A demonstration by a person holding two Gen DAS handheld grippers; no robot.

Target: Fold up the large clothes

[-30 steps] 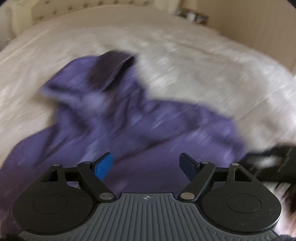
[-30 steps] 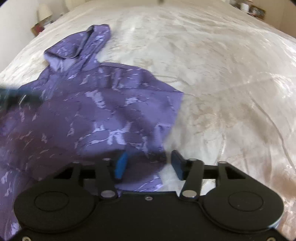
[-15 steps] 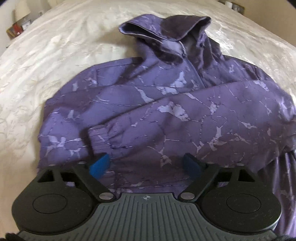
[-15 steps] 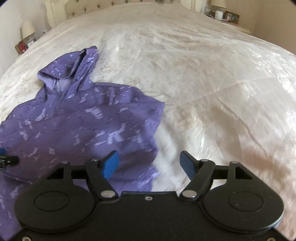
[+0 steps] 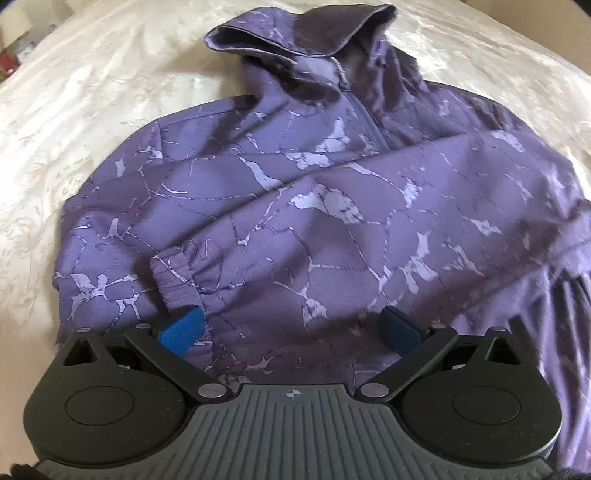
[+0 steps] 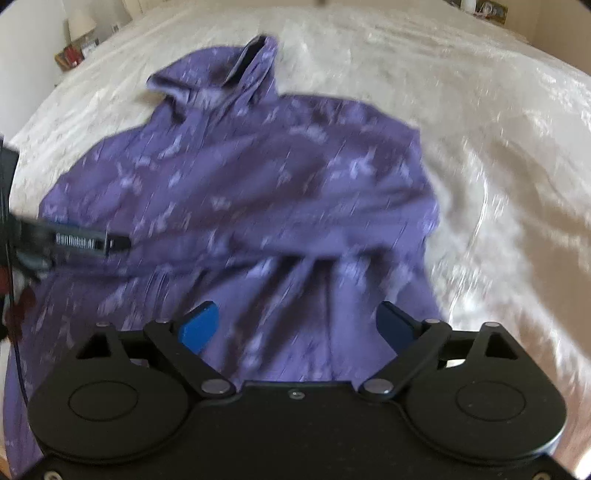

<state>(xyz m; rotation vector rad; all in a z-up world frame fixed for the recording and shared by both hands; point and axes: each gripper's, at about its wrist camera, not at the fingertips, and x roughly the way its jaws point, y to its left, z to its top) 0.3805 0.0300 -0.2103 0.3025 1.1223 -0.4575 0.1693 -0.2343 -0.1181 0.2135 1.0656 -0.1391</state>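
On the bed, garment's place: the purple marbled hooded jacket (image 5: pixel 295 221) lay front up across the cream bedspread (image 5: pixel 74 110), filling the centre of the left wrist view, hood toward the top edge.
Far left of that view: the ribbed sleeve cuff (image 5: pixel 177 277) rested on the jacket's body, just above the left gripper's blue pad.
Centre: one sleeve (image 5: pixel 388 206) lay folded diagonally over the chest, below the zip (image 5: pixel 364 118).
Top centre: the hood (image 5: pixel 303 33) stood open and loosely creased.
How it would likely handle: soft, light and limp, probably a smooth, somewhat slippery shell; the folded sleeve looked apt to slide if the body were lifted fast.
Where to take hold, as a judgement: pinch at a doubled edge, such as hem, shoulder seam or cuff, where the cloth is thicker.
Left gripper (image 5: pixel 291 328): jaws opening, spread wide above the lower jacket, nothing pinched.
Right gripper (image 6: pixel 295 325): jaws opening, spread over the lower part of the jacket, nothing between the pads; this view was blurred.
Writing: at the left edge of the right wrist view a pale label on a dark bar was too smeared to read; no brand was legible on the jacket.
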